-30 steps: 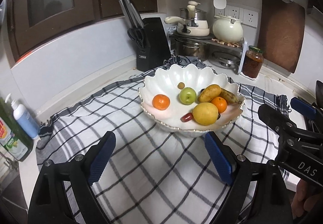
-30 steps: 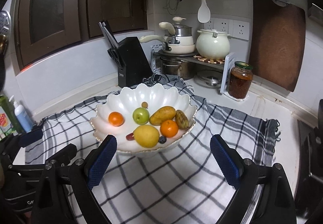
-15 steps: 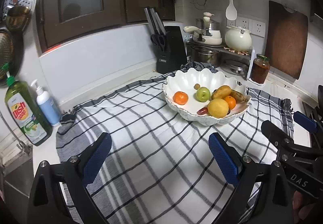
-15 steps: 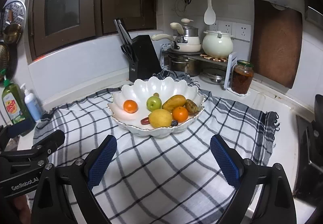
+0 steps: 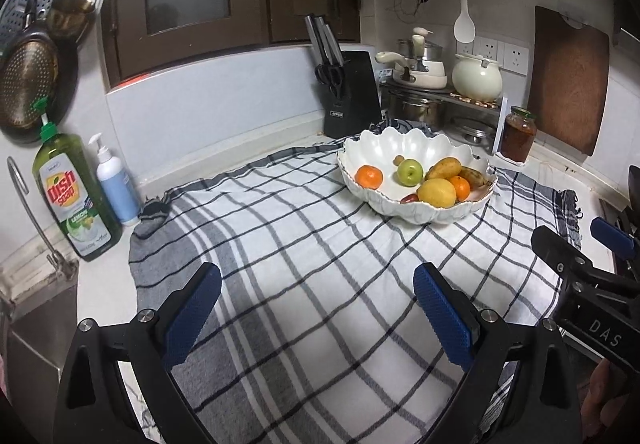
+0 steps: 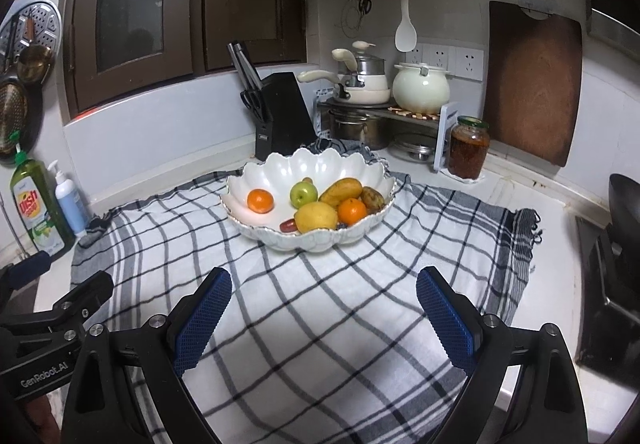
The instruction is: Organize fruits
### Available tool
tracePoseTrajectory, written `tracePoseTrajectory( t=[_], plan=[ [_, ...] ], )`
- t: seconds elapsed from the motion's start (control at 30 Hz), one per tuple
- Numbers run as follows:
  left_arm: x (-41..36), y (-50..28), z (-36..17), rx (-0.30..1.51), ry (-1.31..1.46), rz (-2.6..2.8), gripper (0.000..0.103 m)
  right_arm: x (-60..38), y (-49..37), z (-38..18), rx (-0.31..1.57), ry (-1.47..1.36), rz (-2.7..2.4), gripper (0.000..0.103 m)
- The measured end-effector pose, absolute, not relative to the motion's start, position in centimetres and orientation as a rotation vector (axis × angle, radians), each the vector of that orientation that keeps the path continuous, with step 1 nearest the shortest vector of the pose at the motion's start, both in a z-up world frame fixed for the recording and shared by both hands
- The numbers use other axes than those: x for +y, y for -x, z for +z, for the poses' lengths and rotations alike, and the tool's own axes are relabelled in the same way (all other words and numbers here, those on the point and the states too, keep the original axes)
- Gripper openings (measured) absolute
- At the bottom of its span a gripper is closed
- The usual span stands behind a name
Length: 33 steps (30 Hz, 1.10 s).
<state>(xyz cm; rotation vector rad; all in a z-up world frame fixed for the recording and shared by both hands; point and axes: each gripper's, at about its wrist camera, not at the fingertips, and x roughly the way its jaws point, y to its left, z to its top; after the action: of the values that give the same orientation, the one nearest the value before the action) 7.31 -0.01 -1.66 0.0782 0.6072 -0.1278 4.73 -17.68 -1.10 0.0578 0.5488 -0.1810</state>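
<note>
A white scalloped bowl point(image 5: 412, 142) point(image 6: 320, 164) sits on a checked cloth point(image 5: 304, 260) point(image 6: 320, 316) and holds the fruit: two oranges point(image 5: 369, 177) point(image 6: 260, 201), a green apple point(image 5: 409, 172) point(image 6: 303, 193), a yellow lemon point(image 5: 436, 192) point(image 6: 316, 217), a mango point(image 6: 340, 191), a brown pear point(image 6: 372, 199) and a red date point(image 6: 287, 225). My left gripper point(image 5: 316, 314) hangs open over the cloth, well short of the bowl and to its left. My right gripper point(image 6: 324, 318) is open too, straight in front of the bowl. Neither holds anything.
A knife block point(image 5: 350, 92) point(image 6: 282, 116), pots on a rack point(image 6: 380, 92) and a jar point(image 6: 468, 148) stand behind the bowl. Dish soap point(image 5: 74, 196) and a pump bottle point(image 5: 114, 180) are at the left by the sink. A hob point(image 6: 612, 284) lies at the right edge.
Both grippers have drawn back from the bowl, which now looks smaller and farther away. The left view has swung left, bringing the soap bottles and sink edge into sight.
</note>
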Motion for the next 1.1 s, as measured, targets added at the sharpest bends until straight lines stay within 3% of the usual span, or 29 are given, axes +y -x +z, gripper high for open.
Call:
tracePoseTrajectory(
  t=[1.1],
  plan=[
    [0.2, -5.5, -1.9, 0.593, -0.064, -0.109, 0.100, -17.9, -2.8, -1.5, 0.547, -0.068, -0.203, 0.094]
  ],
)
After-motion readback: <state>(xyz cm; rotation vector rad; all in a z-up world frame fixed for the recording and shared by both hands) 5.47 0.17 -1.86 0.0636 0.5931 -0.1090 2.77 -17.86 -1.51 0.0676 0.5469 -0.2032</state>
